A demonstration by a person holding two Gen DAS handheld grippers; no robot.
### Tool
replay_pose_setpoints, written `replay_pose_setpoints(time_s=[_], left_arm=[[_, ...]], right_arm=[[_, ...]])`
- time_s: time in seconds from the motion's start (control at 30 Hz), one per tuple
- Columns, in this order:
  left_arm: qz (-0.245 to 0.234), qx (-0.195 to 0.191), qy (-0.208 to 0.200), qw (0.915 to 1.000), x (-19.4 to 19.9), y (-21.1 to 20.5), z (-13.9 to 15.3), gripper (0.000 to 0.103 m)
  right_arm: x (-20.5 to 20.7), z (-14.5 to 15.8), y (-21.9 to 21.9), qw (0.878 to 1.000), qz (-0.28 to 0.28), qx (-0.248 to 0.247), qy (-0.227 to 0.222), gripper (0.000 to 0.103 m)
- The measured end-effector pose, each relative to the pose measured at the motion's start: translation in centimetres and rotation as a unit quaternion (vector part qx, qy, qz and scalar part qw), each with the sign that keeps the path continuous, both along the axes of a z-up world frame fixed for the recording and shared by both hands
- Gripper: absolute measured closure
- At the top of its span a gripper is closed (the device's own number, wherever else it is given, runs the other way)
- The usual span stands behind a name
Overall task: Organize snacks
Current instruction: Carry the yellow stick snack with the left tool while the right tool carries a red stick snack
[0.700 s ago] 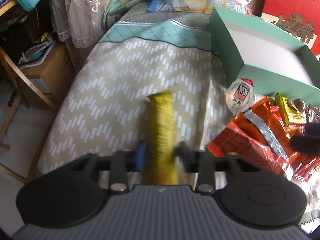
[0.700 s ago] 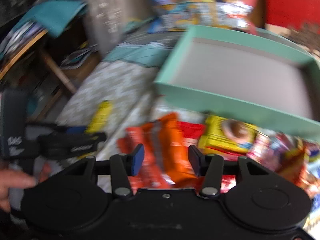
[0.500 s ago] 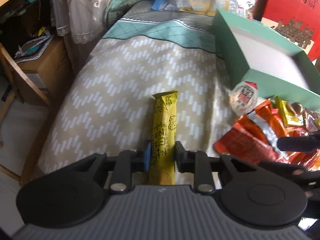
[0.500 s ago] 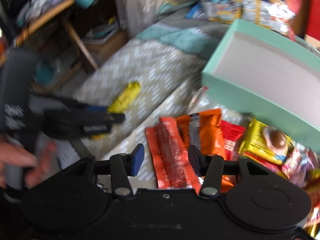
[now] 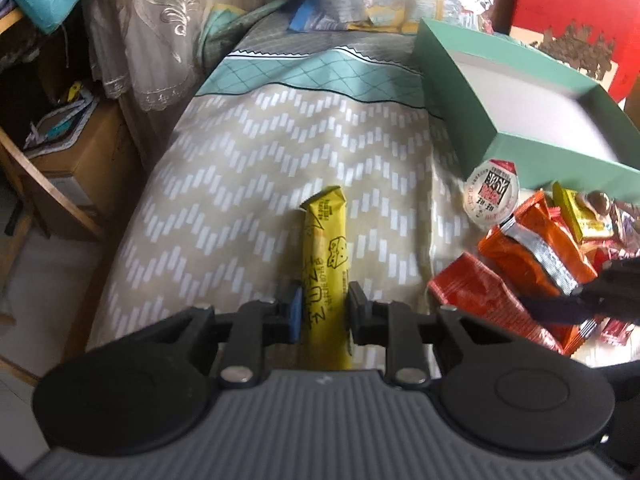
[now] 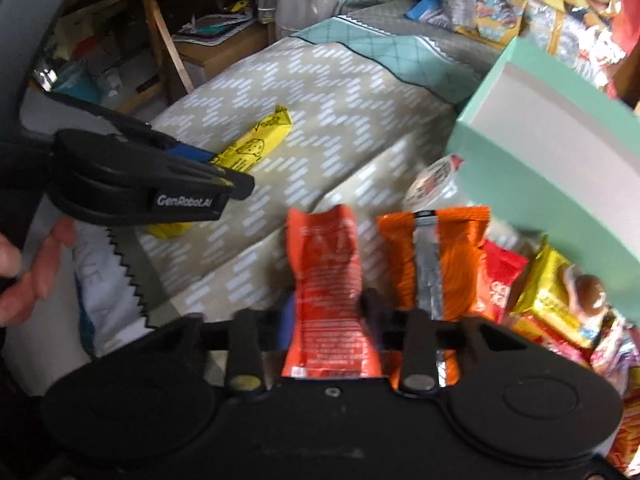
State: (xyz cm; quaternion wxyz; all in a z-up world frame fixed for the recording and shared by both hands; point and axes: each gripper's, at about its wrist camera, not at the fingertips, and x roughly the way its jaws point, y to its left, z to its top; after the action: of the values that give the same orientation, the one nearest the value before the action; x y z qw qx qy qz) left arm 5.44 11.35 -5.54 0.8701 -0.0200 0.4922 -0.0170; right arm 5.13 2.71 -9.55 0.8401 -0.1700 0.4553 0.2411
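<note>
1. Since half a second ago: right tool (image 6: 328, 312) now pinching red-orange packet (image 6: 326, 276), previously spread above it.
2. Left tool (image 5: 322, 312) clamped on yellow bar (image 5: 326, 264), flat on bedspread (image 5: 224, 184).
3. "GenRobot.AI" legible on left tool.

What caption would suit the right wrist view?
Right gripper closes on a red-orange snack packet beside the mint-green box.

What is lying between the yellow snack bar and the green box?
In the left wrist view, only bare patterned cloth lies between the yellow snack bar and the green box.
</note>
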Motion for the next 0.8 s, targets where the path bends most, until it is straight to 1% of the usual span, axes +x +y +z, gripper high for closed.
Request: replay_pose_setpoints(time_s=[0.1,0.17,0.27,0.33,0.43,0.53,0.6,0.7,0.8], left_arm=[[0.025,-0.024,0.007,0.9994,-0.4,0.9,0.4,0.081],[0.027,-0.026,0.003,0.9993,-0.8,1.2,1.1,0.081],[0.019,-0.042,-0.011,0.9989,-0.7,1.3,3.0,0.081],[0.011,-0.049,-0.023,0.9985,0.0,0.9,4.3,0.081],[-0.011,-0.065,-0.037,0.9971,2.1,-0.4,6.4,0.081],[-0.04,-0.068,-0.055,0.9953,4.8,-2.6,8.2,0.081],[-0.057,-0.073,-0.062,0.9938,7.0,-4.3,9.1,0.081],[-0.066,-0.077,-0.06,0.9931,10.8,-6.8,9.6,0.081],[-0.077,-0.076,-0.054,0.9927,14.2,-9.3,10.0,0.081]], right_arm=[[1.0,1.0,-1.4,0.999,-0.02,0.038,0.025,0.074],[1.3,2.1,-2.5,0.997,-0.034,0.065,0.031,0.074],[1.5,4.2,-4.1,0.993,-0.049,0.105,0.024,0.074],[2.0,5.8,-5.4,0.99,-0.06,0.125,0.009,0.074],[3.6,8.1,-7.9,0.985,-0.088,0.148,-0.005,0.074],[5.8,9.7,-11.3,0.978,-0.126,0.162,-0.021,0.074],[7.5,10.3,-13.6,0.973,-0.154,0.173,-0.024,0.074],[10.3,11.2,-17.5,0.964,-0.19,0.186,-0.029,0.074],[13.1,11.1,-20.7,0.955,-0.222,0.195,-0.026,0.074]])
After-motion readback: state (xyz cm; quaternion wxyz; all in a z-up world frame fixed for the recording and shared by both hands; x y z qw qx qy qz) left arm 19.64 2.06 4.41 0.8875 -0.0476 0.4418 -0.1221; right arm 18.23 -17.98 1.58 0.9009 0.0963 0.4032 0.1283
